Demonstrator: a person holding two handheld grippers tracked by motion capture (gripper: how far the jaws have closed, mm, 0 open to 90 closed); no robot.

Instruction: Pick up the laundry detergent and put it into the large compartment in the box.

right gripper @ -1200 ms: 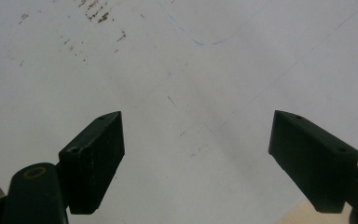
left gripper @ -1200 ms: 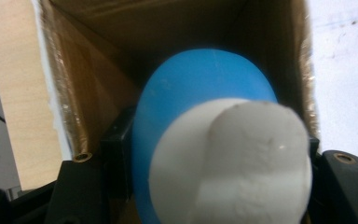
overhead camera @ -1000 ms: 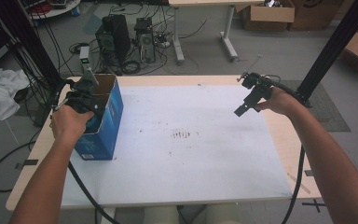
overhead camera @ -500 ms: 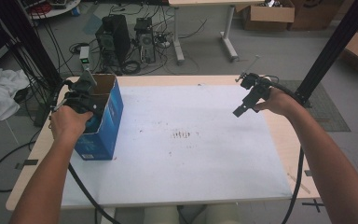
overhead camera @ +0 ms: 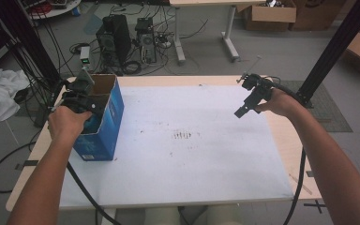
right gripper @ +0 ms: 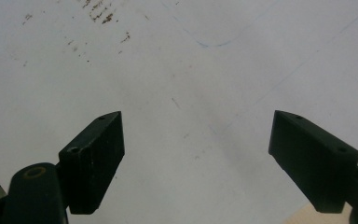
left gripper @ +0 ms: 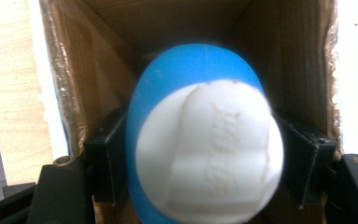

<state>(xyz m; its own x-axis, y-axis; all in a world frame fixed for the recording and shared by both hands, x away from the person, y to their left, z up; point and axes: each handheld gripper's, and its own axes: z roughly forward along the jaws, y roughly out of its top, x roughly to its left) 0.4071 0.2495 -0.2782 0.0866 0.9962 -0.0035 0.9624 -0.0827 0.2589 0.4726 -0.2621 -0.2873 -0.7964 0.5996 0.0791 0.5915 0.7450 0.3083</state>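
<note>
A blue-and-white egg-shaped object (left gripper: 205,149) is seen between the two black jaws of the left gripper (left gripper: 205,158), inside the open top of a blue cardboard box (overhead camera: 102,119). The jaws have just been opening with the object between them; whether their pads are pressed against its sides cannot be told, since the rounded body hides the contact on both flanks. The brown inner walls of the box (creased and worn at the rim) are visible behind and around the object. In the high view, the left gripper (overhead camera: 82,96) is held over the mouth of the box, which stands at the left edge of the white table (overhead camera: 192,159). The right gripper (overhead camera: 249,101) is held well apart from the box, above the far right part of the table, and its jaws are spread wide with nothing between them. Small dark specks (overhead camera: 183,136) are marked on the table surface to the right of the box.
</note>
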